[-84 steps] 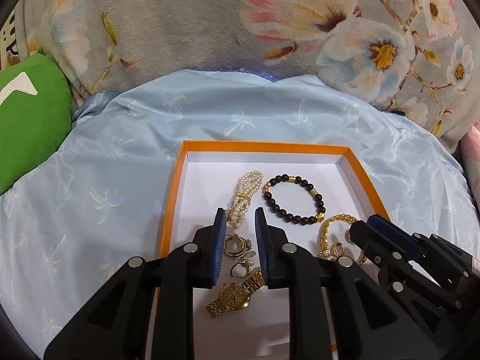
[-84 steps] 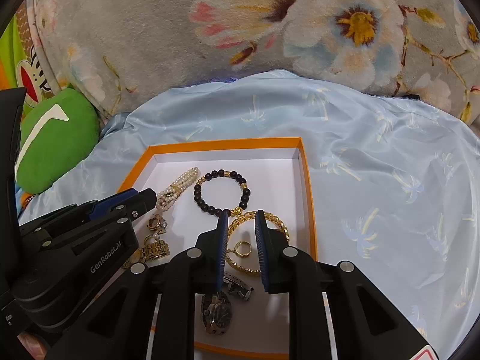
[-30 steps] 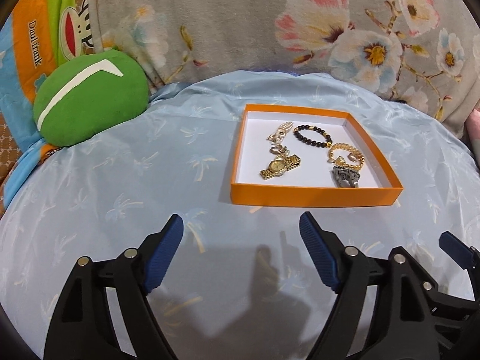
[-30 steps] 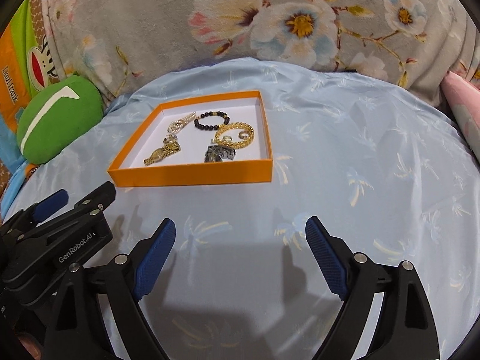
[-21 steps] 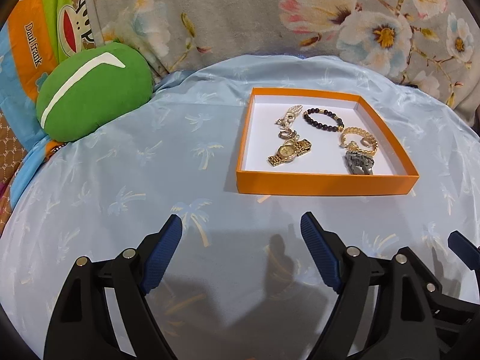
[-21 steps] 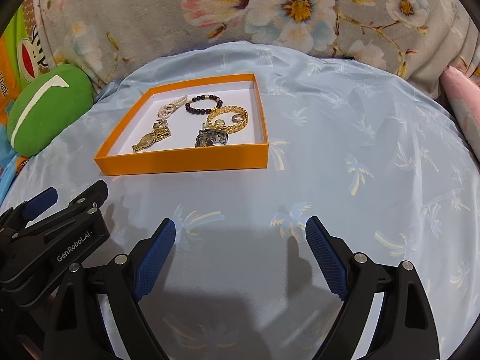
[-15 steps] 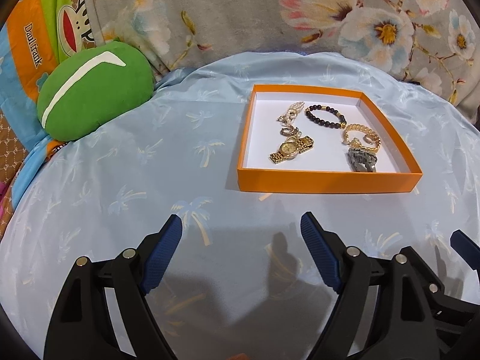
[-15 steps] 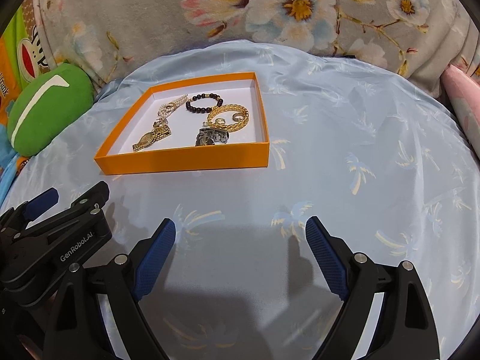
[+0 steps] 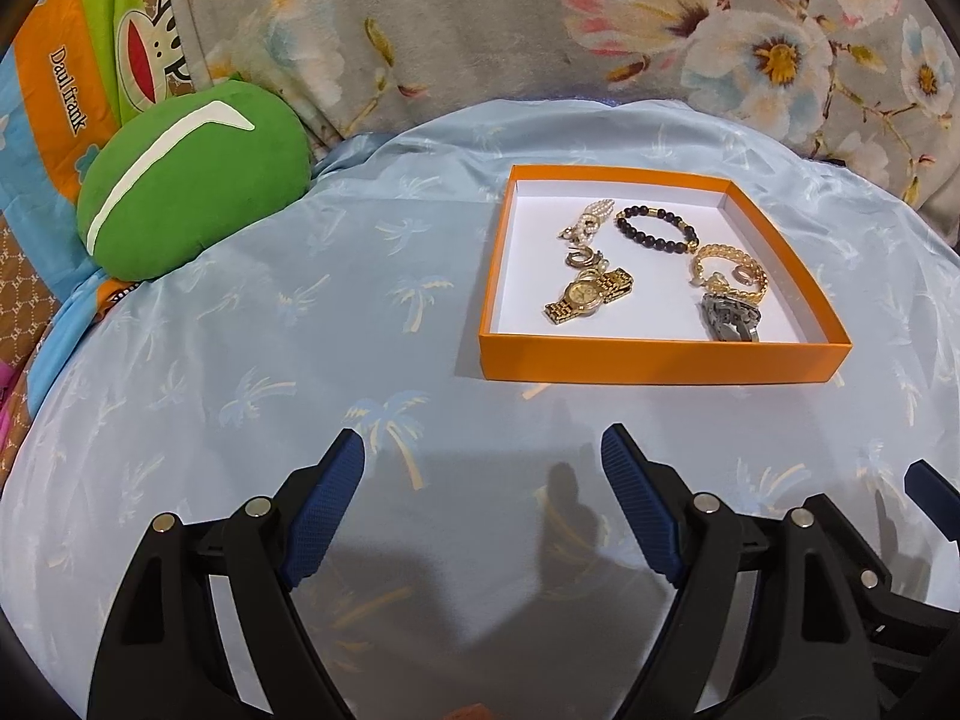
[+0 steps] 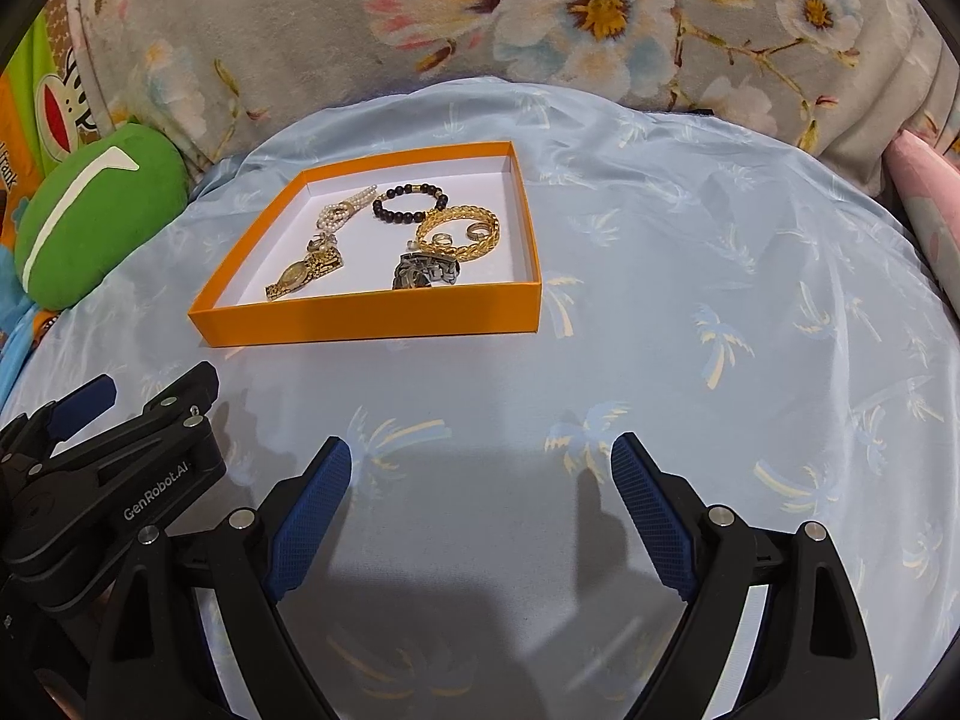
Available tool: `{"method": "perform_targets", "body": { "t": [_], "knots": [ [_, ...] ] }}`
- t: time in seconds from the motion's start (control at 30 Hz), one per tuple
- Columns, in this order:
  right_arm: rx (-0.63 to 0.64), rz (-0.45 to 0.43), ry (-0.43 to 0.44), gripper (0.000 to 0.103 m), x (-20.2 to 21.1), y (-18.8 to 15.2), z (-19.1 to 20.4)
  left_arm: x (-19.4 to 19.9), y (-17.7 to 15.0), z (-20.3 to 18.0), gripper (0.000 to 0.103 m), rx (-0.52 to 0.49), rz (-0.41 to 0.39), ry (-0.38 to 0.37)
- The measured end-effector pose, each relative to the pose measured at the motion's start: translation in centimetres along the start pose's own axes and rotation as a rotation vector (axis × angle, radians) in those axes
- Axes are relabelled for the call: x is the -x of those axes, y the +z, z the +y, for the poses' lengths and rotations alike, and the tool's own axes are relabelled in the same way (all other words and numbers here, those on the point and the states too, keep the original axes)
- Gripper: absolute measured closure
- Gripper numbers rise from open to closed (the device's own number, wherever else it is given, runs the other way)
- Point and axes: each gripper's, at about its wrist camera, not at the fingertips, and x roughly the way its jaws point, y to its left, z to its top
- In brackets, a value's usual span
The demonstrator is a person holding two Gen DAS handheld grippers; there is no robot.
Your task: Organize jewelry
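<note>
An orange box (image 9: 660, 363) (image 10: 372, 315) with a white floor sits on the pale blue cloth. In it lie a gold watch (image 9: 588, 295) (image 10: 303, 273), a pearl bracelet (image 9: 591, 227) (image 10: 348, 213), a black bead bracelet (image 9: 657, 230) (image 10: 410, 204), a gold chain bracelet (image 9: 729, 267) (image 10: 459, 228) with rings, and a silver watch (image 9: 729, 318) (image 10: 426, 273). My left gripper (image 9: 483, 468) is open and empty, well in front of the box. My right gripper (image 10: 480, 474) is open and empty, in front and right of the box. The left gripper also shows in the right wrist view (image 10: 114, 468).
A green cushion (image 9: 192, 180) (image 10: 90, 210) lies at the left edge of the cloth. A grey floral blanket (image 9: 540, 18) (image 10: 540, 18) rises behind. A pink cushion (image 10: 927, 198) lies at the far right. A cartoon-print cover (image 9: 60, 78) lies at far left.
Both grippers have opened and pulled back from inside the box to well in front of it. In the last half second almost nothing moved.
</note>
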Motion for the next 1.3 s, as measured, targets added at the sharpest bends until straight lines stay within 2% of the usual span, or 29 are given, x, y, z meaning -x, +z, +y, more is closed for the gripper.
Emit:
{"method": "perform_targets", "body": {
  "t": [1.3],
  "knots": [
    [0.002,-0.001,-0.001,0.017,-0.02,0.07,0.04,0.04,-0.14,0.42,0.021,-0.002,0.001,0.016]
  ]
}}
